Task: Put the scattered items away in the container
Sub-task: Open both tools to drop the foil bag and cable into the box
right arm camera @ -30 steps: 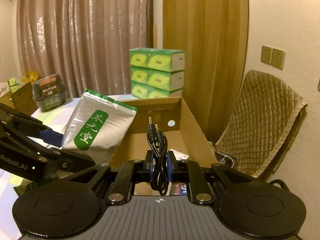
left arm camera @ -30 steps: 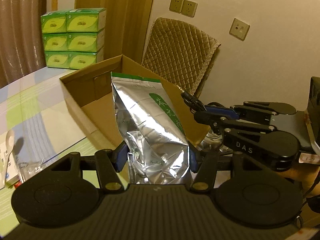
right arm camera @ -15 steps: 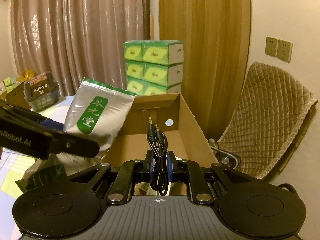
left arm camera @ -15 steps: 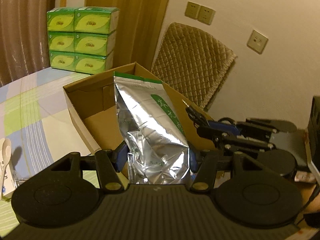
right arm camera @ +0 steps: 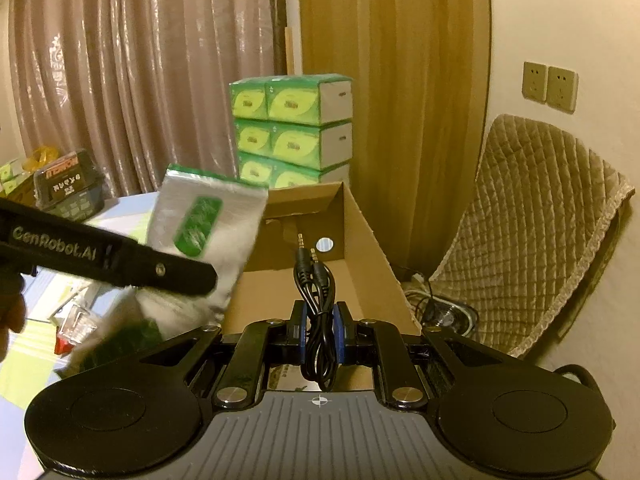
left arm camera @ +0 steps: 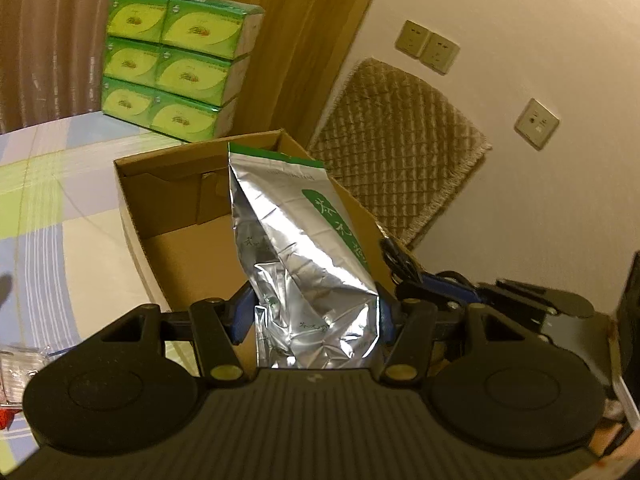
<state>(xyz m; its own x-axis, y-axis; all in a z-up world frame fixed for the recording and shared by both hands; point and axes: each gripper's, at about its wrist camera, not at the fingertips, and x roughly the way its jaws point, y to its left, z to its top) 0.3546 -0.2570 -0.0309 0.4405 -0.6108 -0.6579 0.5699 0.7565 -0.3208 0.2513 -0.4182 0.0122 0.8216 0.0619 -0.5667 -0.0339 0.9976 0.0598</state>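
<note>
The left gripper (left arm camera: 316, 316) carries the silver foil pouch (left arm camera: 304, 264) between its blue pads, and its jaws have just been opening — the left pad now looks a shade off the foil, though whether the grip has fully let go is hard to tell. The pouch has swung in over the near end of the cardboard box (left arm camera: 180, 248), so a drop looks close. The right gripper (right arm camera: 319, 332) stays pinched tight on the coiled black audio cable (right arm camera: 316, 304), plugs up, poised at the box's near wall. Writing: green characters on the pouch's oval label — not legible — and "CenRobot.AI" on the left gripper's arm in the right view. Beyond stand stacked green tissue packs (left arm camera: 176, 80).
</note>
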